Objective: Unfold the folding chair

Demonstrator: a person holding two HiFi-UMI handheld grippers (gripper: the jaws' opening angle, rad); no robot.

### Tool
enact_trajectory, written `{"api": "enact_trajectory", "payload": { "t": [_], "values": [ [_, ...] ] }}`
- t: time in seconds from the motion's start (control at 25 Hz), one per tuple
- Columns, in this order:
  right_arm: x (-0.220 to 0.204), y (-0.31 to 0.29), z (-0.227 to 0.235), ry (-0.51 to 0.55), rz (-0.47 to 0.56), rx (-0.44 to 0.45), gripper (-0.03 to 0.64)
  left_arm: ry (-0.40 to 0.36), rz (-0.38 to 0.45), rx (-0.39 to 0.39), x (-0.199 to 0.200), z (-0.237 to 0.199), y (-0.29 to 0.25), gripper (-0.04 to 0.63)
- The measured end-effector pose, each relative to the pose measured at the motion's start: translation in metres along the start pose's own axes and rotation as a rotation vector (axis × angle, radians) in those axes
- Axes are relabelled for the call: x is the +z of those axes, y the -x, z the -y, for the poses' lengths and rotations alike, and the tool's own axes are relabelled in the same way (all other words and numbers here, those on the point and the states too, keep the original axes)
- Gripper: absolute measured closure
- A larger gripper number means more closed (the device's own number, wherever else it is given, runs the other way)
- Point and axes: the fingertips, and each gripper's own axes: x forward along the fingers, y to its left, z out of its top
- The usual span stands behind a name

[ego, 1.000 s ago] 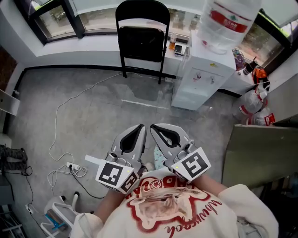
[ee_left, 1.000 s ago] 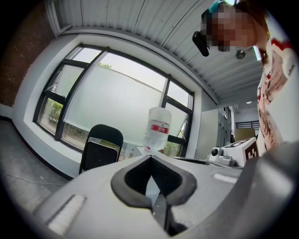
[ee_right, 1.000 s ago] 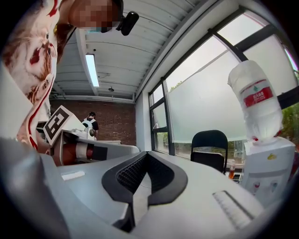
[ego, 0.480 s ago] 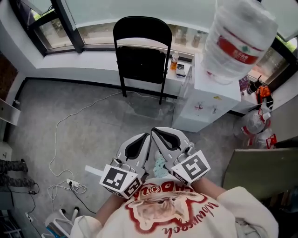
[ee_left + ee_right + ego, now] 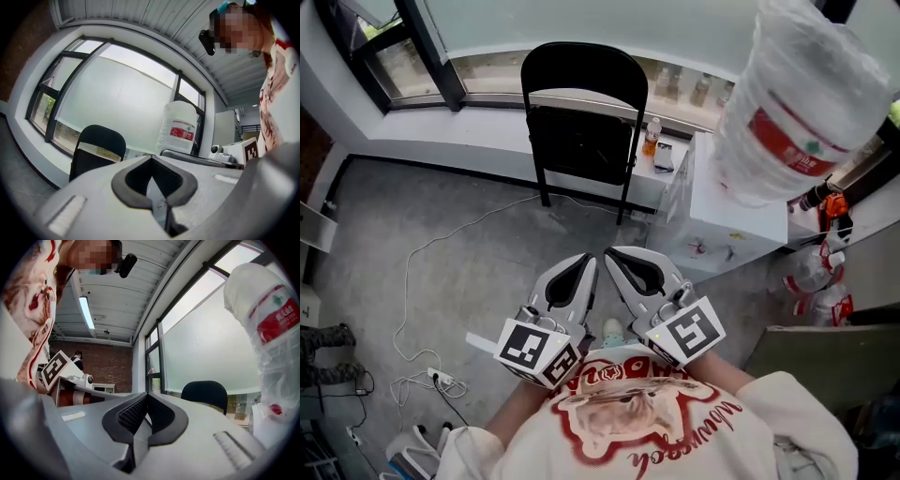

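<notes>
The folding chair (image 5: 581, 122) is black and stands upright, folded, its seat flat against the backrest. It is against the white ledge (image 5: 441, 127) below the window, at the far side of the grey floor (image 5: 478, 253).

On the ledge just right of the chair stands a small bottle (image 5: 652, 136) (what is in it cannot be told from here). More small bottles (image 5: 684, 86) line the windowsill behind it.

Further right is a white water dispenser (image 5: 741, 220). A large water jug (image 5: 806, 112) sits upside down on top of it, wrapped in clear plastic, with a red label. Its fill level cannot be made out.

Beyond the dispenser, white plastic bags (image 5: 814, 281) with red print lie on the floor.

A white cable (image 5: 412, 272) runs across the floor to a power strip (image 5: 441, 380) at the near left.

The left gripper (image 5: 584, 262) and right gripper (image 5: 614, 255) are held side by side close to the person's chest, well apart from the chair and pointing towards it. Each has its jaws clenched together with nothing gripped.
</notes>
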Motion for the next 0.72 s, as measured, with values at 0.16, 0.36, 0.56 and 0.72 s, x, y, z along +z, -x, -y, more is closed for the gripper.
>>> {"api": "enact_trajectory", "payload": {
  "t": [0.16,0.36,0.56,0.72],
  "values": [
    [-0.005,-0.005,0.025,-0.002,-0.017,-0.007,0.595,-0.001,-0.001,-0.001,0.003,-0.006,-0.024,0.595],
    [-0.016,-0.008,0.047,-0.045,-0.024,-0.001,0.595,0.035,-0.019,0.029,-0.008,-0.017,-0.042,0.595],
    [-0.028,-0.014,0.048,-0.066,-0.058,0.033,0.595,0.049,-0.037,0.064,-0.014,-0.026,-0.041,0.595],
    [-0.033,-0.029,0.049,-0.066,-0.067,0.055,0.595,0.065,-0.029,0.080,-0.015,-0.043,-0.044,0.595]
  ]
}}
